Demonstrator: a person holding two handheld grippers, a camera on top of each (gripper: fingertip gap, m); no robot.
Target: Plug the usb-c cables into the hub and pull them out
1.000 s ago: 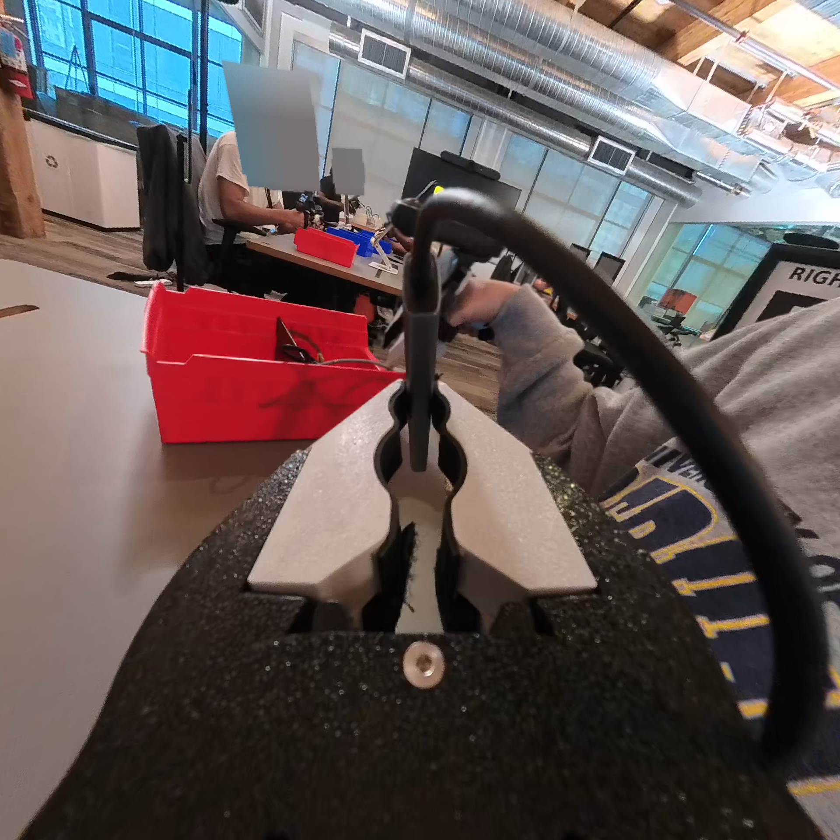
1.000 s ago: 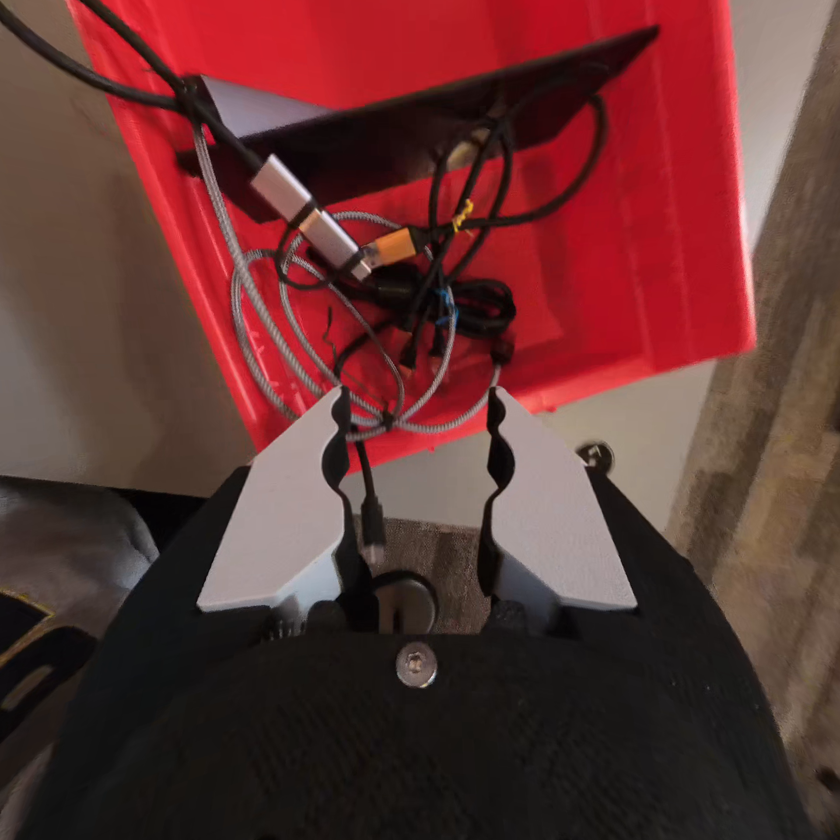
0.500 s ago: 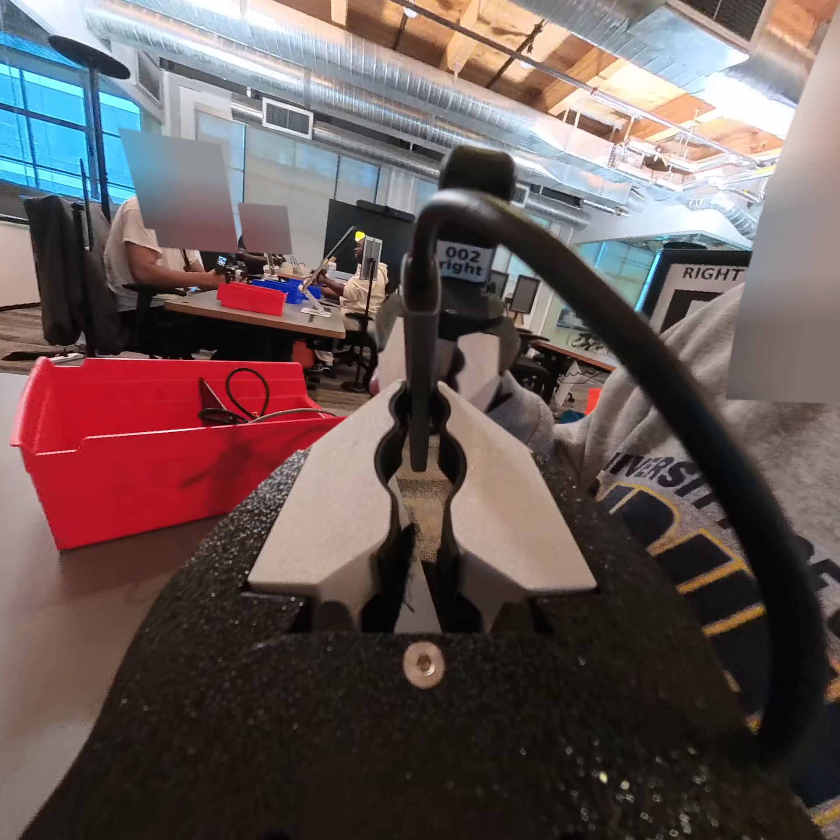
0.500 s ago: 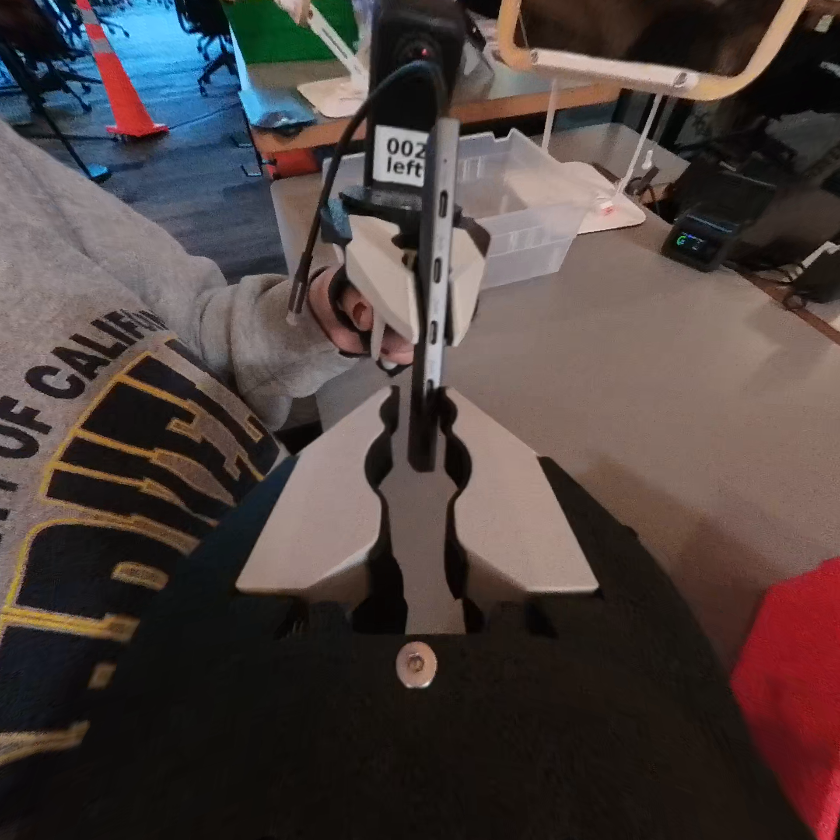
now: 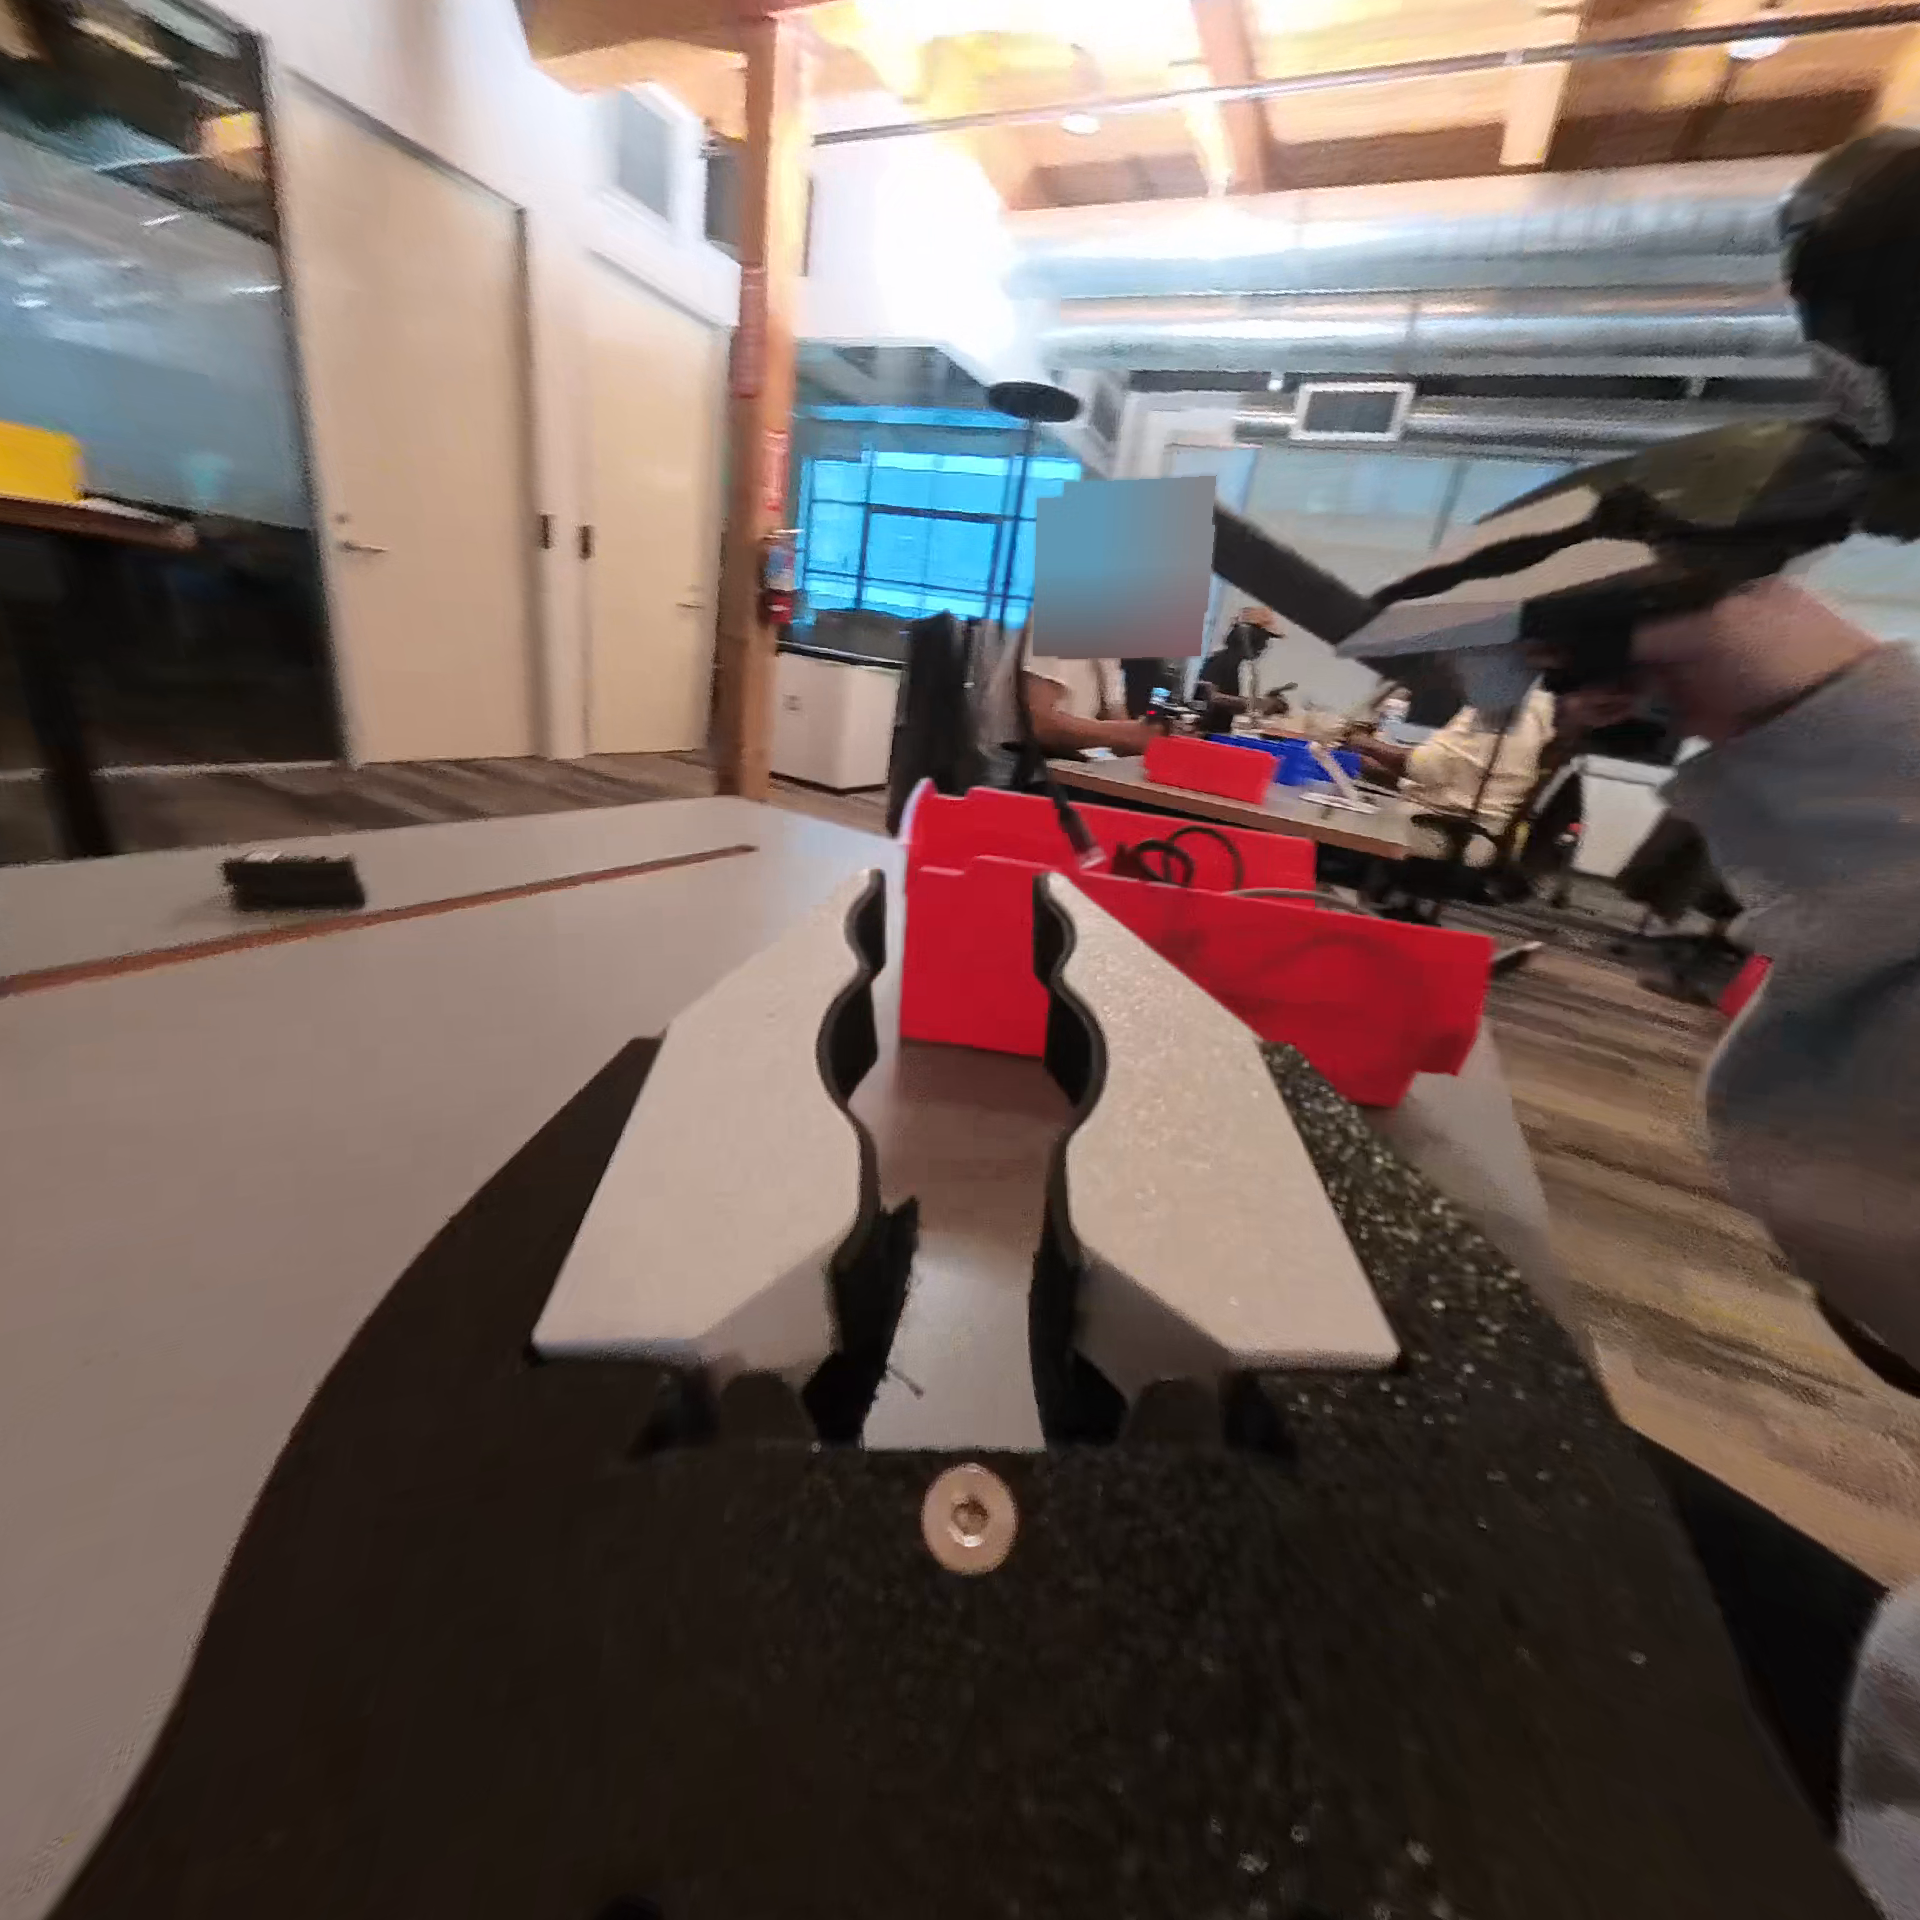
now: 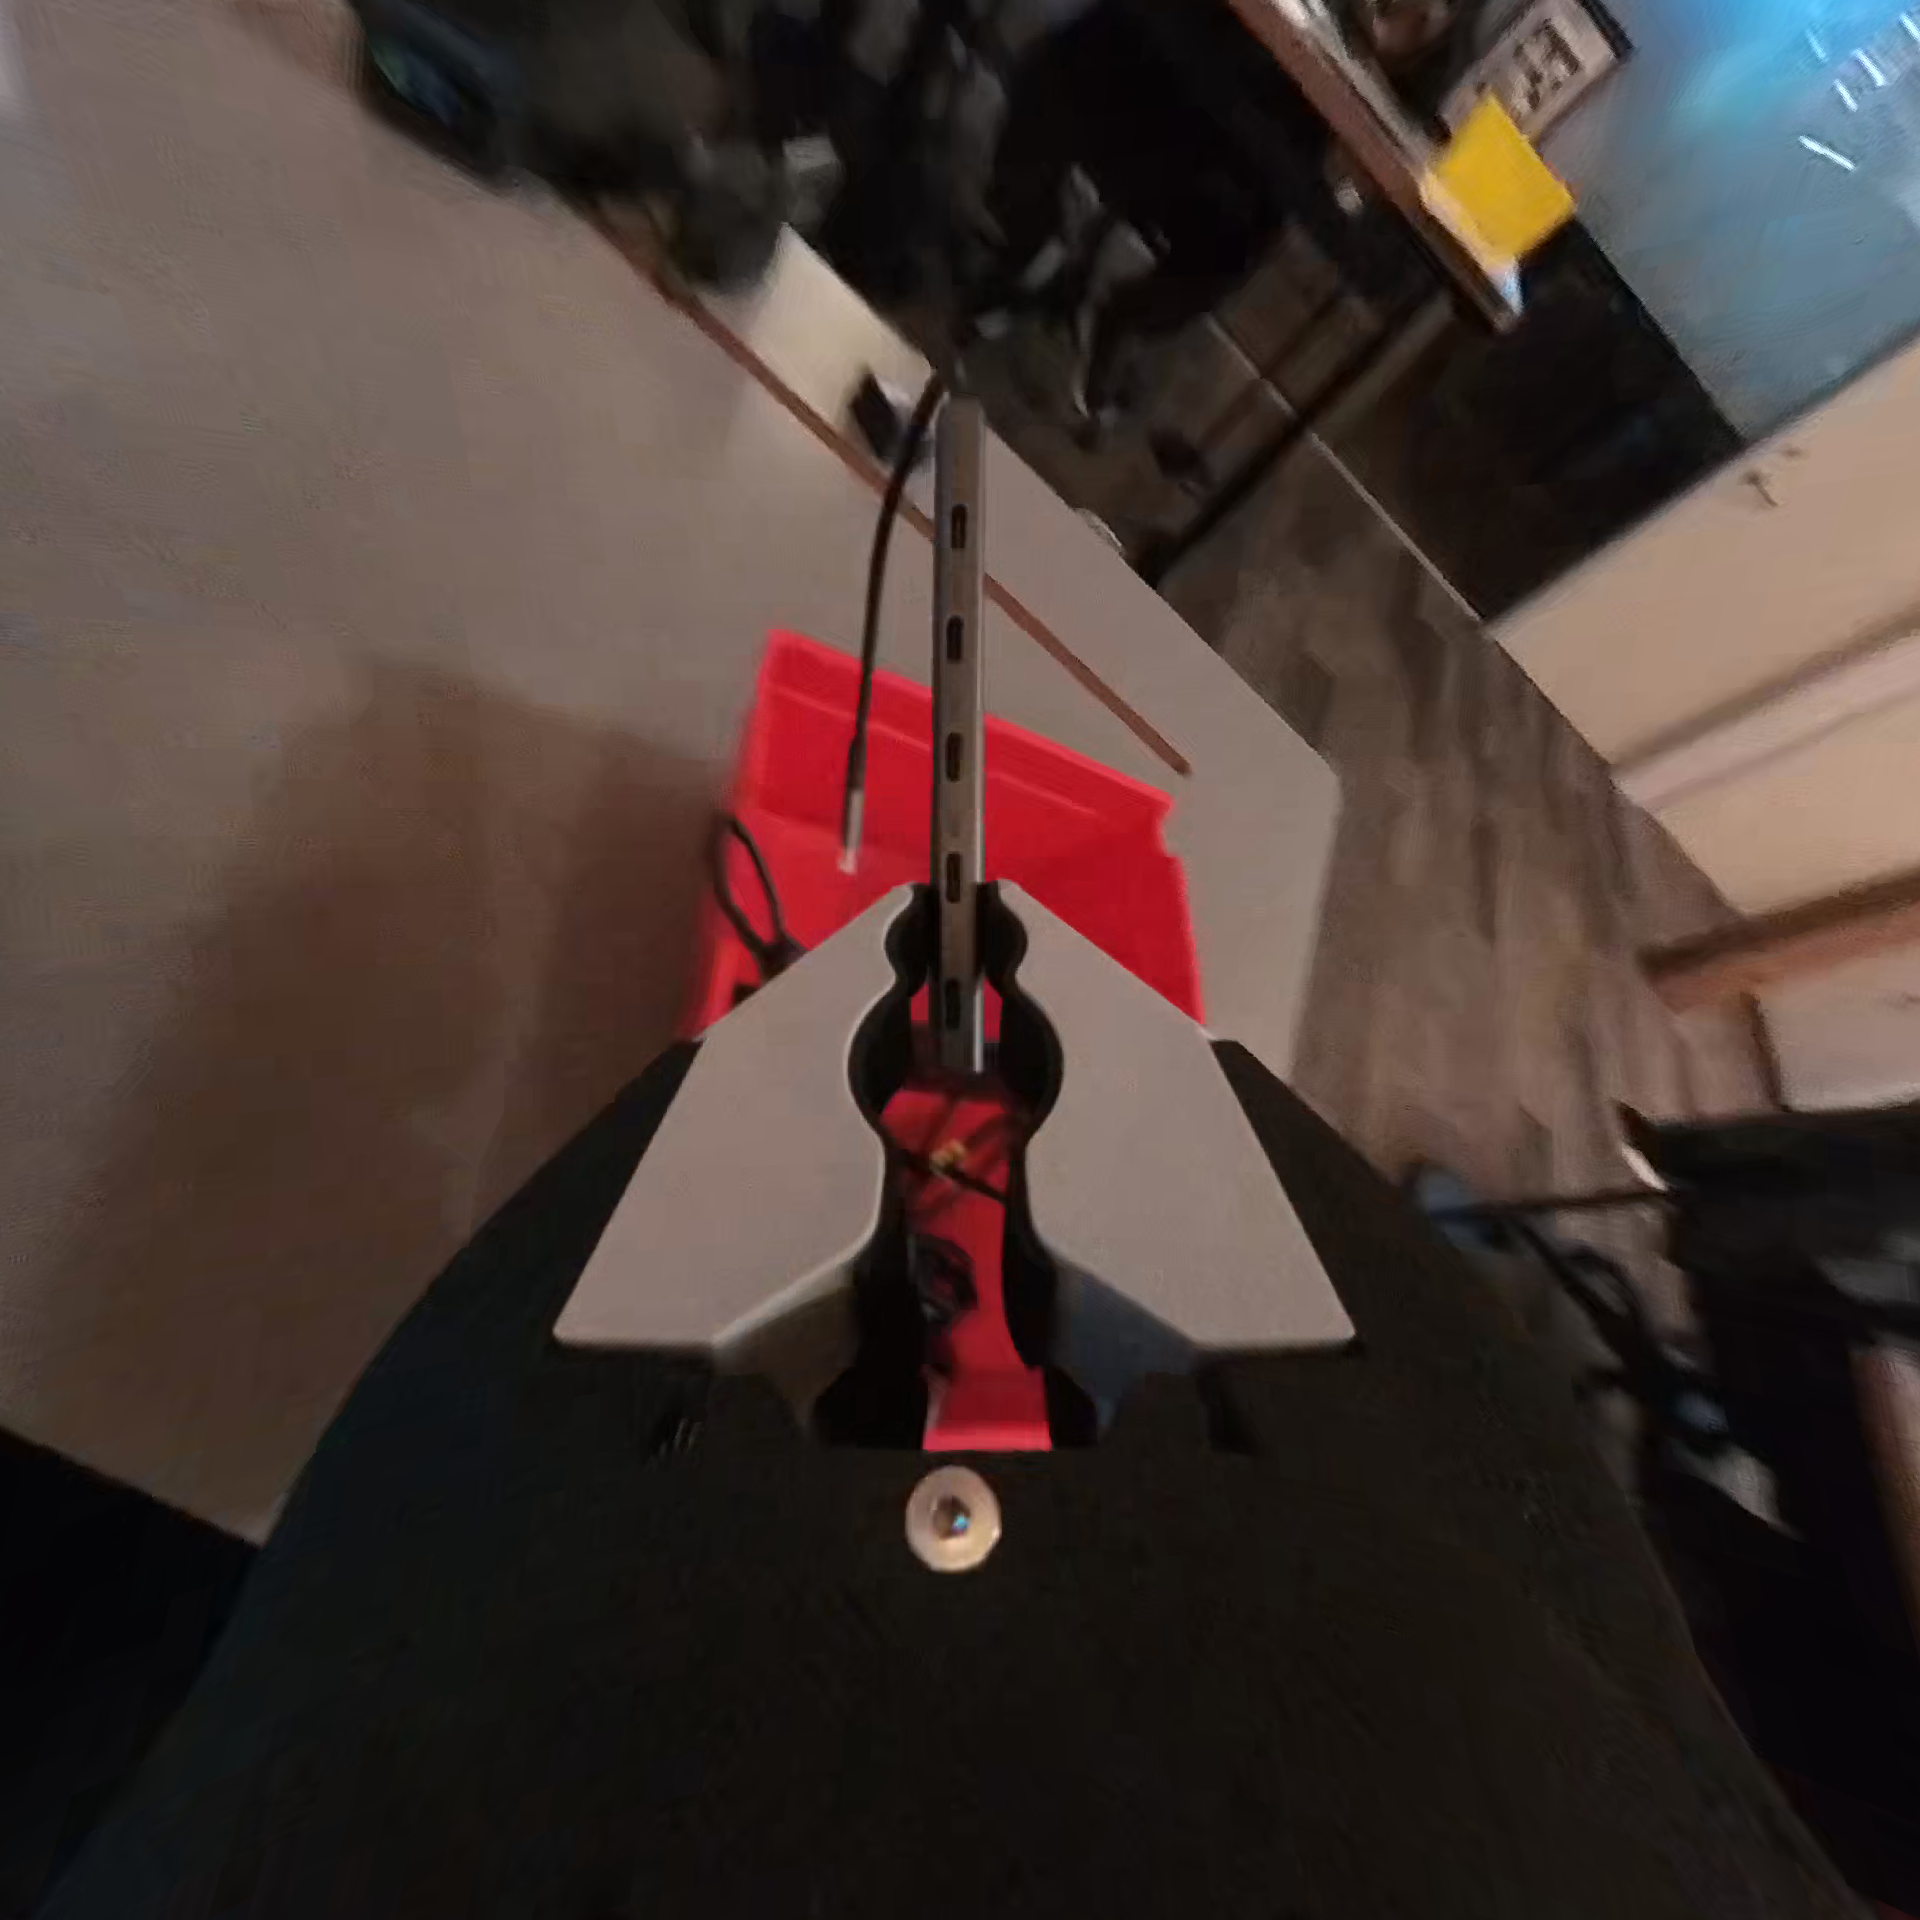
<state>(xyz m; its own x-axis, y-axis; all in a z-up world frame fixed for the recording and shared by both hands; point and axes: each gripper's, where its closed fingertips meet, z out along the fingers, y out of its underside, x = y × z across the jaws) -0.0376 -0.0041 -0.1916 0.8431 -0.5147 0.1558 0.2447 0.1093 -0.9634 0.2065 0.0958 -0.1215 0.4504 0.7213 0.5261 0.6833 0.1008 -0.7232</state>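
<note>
My left gripper is open and empty, low over the grey table, and points at the red bin. Black cables lie in the bin. My right gripper is shut on the near end of the hub, a thin grey slab seen edge-on with several ports. The hub's own black cable hangs loose beside it with a free plug. The red bin lies below the hub. In the left wrist view the right gripper is up at the right, with the hub sticking out leftward.
A small black block lies on the table's far left by a dark seam. The holder's grey sleeve fills the right side. People sit at a desk behind the bin. The table edge and floor lie right of the bin. The left gripper's tips are roughly 30 cm from the right gripper's.
My left gripper has let go of the hub, opened and swung away towards the bin. My right gripper has kept its grip and carried the hub over the red bin.
</note>
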